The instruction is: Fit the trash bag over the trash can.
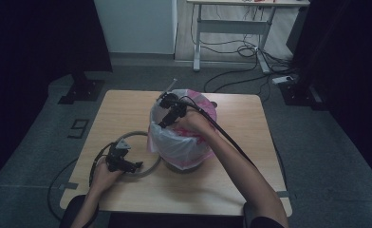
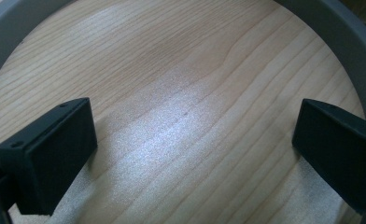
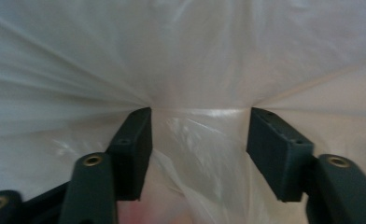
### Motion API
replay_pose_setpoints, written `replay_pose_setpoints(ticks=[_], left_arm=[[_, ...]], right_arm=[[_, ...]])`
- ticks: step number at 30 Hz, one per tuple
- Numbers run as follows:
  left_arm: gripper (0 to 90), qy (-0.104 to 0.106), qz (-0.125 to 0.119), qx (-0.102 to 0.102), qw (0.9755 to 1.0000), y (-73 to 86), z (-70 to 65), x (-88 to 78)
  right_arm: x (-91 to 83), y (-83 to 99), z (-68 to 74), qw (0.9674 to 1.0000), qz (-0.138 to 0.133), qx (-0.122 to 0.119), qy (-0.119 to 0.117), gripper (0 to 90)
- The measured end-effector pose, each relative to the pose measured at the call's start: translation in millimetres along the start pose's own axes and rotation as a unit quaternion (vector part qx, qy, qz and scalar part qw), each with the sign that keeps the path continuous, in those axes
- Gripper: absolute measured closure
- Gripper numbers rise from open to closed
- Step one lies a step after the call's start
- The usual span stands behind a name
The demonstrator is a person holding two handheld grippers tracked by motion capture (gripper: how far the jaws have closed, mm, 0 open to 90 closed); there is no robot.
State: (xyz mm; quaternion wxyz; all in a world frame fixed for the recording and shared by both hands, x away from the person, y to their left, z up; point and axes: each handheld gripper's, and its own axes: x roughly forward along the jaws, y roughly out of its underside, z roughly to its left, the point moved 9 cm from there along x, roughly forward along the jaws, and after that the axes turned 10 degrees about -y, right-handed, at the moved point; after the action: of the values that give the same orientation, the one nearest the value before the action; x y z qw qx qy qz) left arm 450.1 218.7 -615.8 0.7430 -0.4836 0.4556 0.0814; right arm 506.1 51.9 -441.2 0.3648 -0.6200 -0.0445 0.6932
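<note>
A round bin lined with a pink and white plastic bag [image 1: 180, 145] stands mid-table. My right gripper [image 1: 163, 125] reaches down into the bag's mouth at its left side. In the right gripper view its jaws stand apart [image 3: 197, 135], tips pushed against the stretched white bag film [image 3: 181, 56], with loose film wrinkled between them and neither pad pressing on it. A grey ring [image 1: 135, 133] lies flat on the table left of the bin. My left gripper [image 1: 135, 166] rests low over it, open [image 2: 195, 154], with bare wood between the jaws and the ring [image 2: 347, 39] curving around them.
The wooden table [image 1: 127, 104] has free surface at its back left and along its front edge. The right gripper's cable [image 1: 231, 142] trails over the forearm. Beyond the table are a black stand base [image 1: 82, 90] and a desk frame with floor cables [image 1: 236, 47].
</note>
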Motion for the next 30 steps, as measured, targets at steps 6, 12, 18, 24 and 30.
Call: replay_pose_setpoints(ticks=[6, 12, 18, 24, 30], left_arm=[[0.0, -0.001, 0.000, 0.001, 1.0000, 0.0, 0.2, 0.0], [0.0, -0.001, 0.000, 0.000, 1.0000, -0.1, 0.2, 0.0], [0.0, -0.001, 0.000, 0.000, 1.0000, 0.0, -0.1, 0.0], [0.0, -0.001, 0.000, 0.000, 1.0000, 0.0, -0.1, 0.0], [0.0, -0.001, 0.000, -0.002, 1.0000, 0.0, -0.5, 0.0]], right_arm=[[-9.5, 1.3, 1.3, 0.9997, 0.008, -0.015, 0.020, 23.8], [-49.6, -6.2, 6.0, 0.9980, -0.043, -0.028, 0.037, 23.6], [-74.9, -13.4, -22.9, 0.9938, -0.067, -0.019, 0.086, 23.0], [-22.8, 7.9, -37.3, 0.9990, -0.008, 0.007, 0.044, 25.9], [-7.9, 13.3, -35.7, 0.9980, 0.037, -0.018, 0.048, 20.9]])
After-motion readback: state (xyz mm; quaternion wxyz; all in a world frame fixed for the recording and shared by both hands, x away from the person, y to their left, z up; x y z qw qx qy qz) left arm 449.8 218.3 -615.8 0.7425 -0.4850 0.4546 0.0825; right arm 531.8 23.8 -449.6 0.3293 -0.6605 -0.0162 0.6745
